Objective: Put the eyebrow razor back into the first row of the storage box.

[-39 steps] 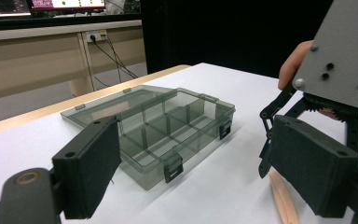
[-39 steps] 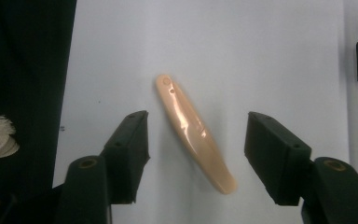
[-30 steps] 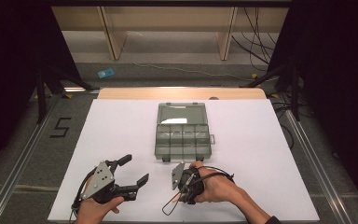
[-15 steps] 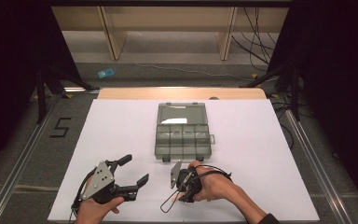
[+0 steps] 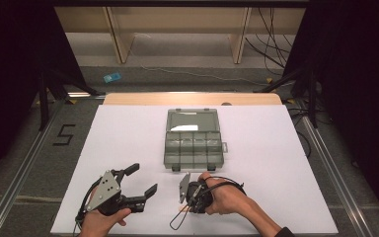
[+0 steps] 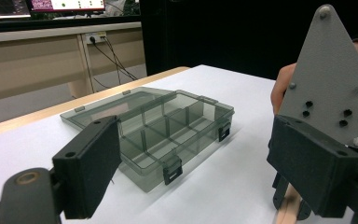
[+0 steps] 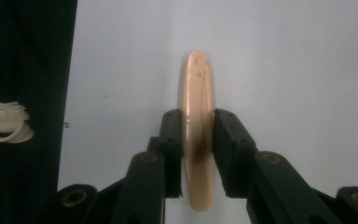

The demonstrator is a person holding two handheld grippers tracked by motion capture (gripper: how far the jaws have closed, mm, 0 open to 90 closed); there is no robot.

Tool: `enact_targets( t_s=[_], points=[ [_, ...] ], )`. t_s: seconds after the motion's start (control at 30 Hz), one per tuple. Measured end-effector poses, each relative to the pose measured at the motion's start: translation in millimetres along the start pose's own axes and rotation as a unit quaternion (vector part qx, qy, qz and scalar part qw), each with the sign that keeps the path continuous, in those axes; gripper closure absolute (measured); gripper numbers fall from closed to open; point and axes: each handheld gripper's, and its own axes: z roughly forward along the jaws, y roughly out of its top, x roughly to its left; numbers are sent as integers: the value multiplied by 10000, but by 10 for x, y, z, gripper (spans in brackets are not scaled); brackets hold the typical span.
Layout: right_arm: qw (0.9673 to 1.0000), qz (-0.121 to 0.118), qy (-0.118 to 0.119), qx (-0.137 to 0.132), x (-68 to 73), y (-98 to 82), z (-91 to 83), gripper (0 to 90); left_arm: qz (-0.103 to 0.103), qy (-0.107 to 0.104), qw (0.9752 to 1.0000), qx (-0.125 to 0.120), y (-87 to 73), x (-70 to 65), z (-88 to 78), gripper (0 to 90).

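**Right jaws closed on the stick near the front edge**

Your left gripper hovers over the front-left part of the white surface, close to its front edge. Its jaws stand wide with nothing between them. Seen along them in the left gripper view, the box lies ahead, and your right gripper's grey plate is just off to the side.

The box is smoky and see-through, lying near the middle of the surface, toward the far edge. Its lid is open and laid back flat; the compartments face the front edge.

Your right gripper is just in front of the box, near the front edge, pointing down. Its jaws have just been closing and now press on both sides of a slim tan stick. The stick lies on the surface, with a small round mark at its far tip.
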Motion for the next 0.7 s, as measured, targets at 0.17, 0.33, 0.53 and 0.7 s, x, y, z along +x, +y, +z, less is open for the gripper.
enact_targets(
  t_s=[0.17, 0.33, 0.53, 0.7],
  points=[
    [10000, 13, -23, 3, 9, 1, -3, 741, 16, 28, 10000, 51, 9, -7, -16, 164],
    [9999, 101, -78, -104, -8, -27, -65, 741, 29, 28, 10000, 36, 11, 4, -17, 164],
    [9991, 197, -242, -284, -44, -62, -157, 741, 27, 25, 10000, 28, 14, 1, -17, 164],
    [9979, 276, -404, -420, -71, -91, -244, 741, 54, 32, 10000, 22, 14, 7, -17, 164]
  ],
)
